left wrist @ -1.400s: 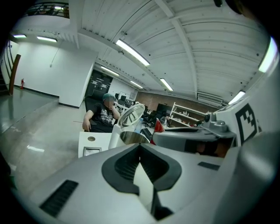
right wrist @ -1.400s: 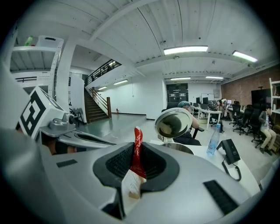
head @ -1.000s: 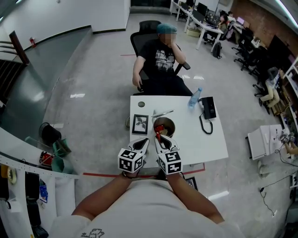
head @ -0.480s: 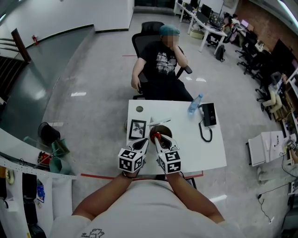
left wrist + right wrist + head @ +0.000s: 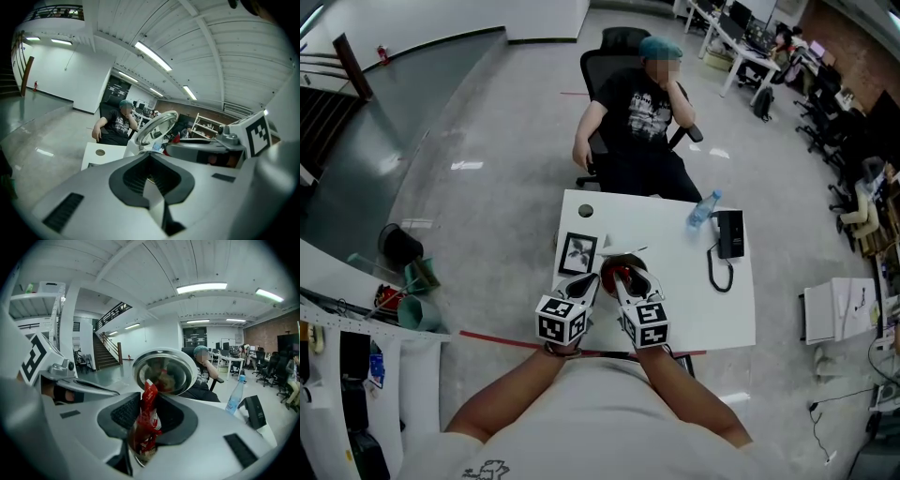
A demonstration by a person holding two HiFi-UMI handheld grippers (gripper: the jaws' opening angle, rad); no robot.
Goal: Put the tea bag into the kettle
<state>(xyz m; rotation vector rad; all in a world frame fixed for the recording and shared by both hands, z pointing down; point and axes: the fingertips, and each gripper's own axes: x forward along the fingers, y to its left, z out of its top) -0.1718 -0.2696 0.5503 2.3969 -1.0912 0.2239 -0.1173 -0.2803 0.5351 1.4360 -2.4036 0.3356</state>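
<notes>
The red tea bag (image 5: 146, 420) sits between the pads of the right tongs (image 5: 627, 279), which are just loosening around it, right over the mouth of the kettle (image 5: 164, 352). The left tongs (image 5: 584, 287), at the kettle's 9 o'clock, look pressed together on nothing. The kettle stands near the front edge of the white surface (image 5: 694, 300), with a bottle (image 5: 701, 211) at 2 o'clock and a seated person (image 5: 639, 112) at 12. My worry is that the crumpled bag may cling to one pad, swing aside as the tongs spread, clip the rim and land on the surface.
</notes>
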